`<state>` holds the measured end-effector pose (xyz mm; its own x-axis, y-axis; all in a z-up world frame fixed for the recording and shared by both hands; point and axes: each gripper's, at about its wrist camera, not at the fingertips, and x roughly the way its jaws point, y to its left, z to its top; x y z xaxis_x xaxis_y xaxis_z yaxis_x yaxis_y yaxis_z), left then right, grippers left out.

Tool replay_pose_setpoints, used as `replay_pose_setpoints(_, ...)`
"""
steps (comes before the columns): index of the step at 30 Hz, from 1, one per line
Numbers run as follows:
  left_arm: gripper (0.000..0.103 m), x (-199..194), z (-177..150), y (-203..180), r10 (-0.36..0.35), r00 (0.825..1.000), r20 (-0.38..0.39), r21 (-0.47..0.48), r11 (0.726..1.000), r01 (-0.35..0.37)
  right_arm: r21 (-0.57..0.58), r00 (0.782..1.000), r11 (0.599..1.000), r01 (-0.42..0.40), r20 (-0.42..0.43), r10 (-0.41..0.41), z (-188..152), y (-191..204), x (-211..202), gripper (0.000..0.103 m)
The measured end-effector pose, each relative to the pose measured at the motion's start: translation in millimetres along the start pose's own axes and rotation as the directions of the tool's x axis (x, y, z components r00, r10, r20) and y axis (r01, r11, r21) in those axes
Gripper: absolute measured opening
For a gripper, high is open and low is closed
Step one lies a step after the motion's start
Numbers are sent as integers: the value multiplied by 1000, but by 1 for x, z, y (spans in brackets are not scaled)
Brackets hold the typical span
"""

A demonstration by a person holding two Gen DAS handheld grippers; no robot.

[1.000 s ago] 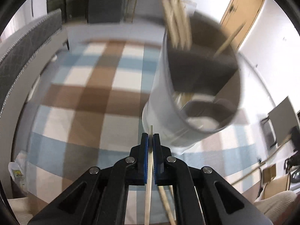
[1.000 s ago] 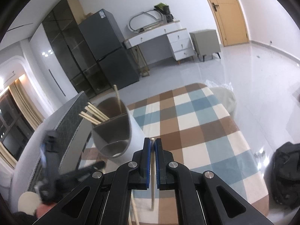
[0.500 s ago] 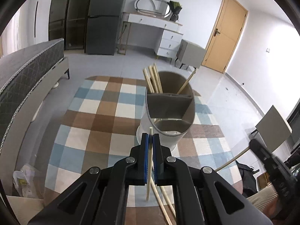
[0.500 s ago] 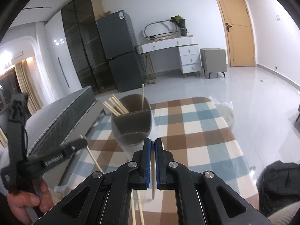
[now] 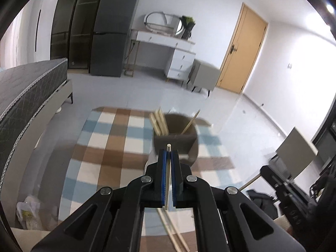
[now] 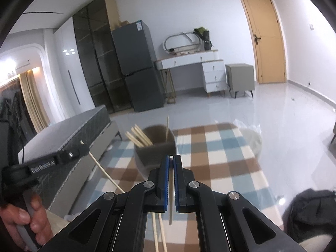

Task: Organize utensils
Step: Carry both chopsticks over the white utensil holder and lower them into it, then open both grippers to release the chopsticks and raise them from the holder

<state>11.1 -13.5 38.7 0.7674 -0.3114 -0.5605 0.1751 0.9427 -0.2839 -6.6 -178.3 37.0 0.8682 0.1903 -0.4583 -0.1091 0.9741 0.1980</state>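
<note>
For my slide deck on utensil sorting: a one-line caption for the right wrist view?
Right gripper pinches a chopstick before the divided holder; left gripper carries another.

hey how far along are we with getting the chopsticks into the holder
Partly done. Several chopsticks already stand in the grey holder. In hand: the left gripper and the right gripper are each shut on one chopstick, short of the holder. Left: dropping those two in, plus at least two loose chopsticks lying below the grippers.
</note>
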Motion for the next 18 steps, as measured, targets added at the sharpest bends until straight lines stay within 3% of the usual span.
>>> replay_pose_setpoints(8, 0, -18, 52, -17, -57, 994, 97, -24, 998, 59, -34, 996, 999, -18, 89, 20, 69, 2, -6, 4)
replay_pose_setpoints(13, 0, -10, 84, -25, -75, 988, 139, -32, 996, 80, -4, 993, 1000, -30, 114, 31, 109, 6, 10, 4)
replay_pose_setpoints(18, 0, 5, 107, -20, -78, 983, 163, -39, 996, 86, -76, 990, 996, -37, 133, 47, 136, 20, 31, 4)
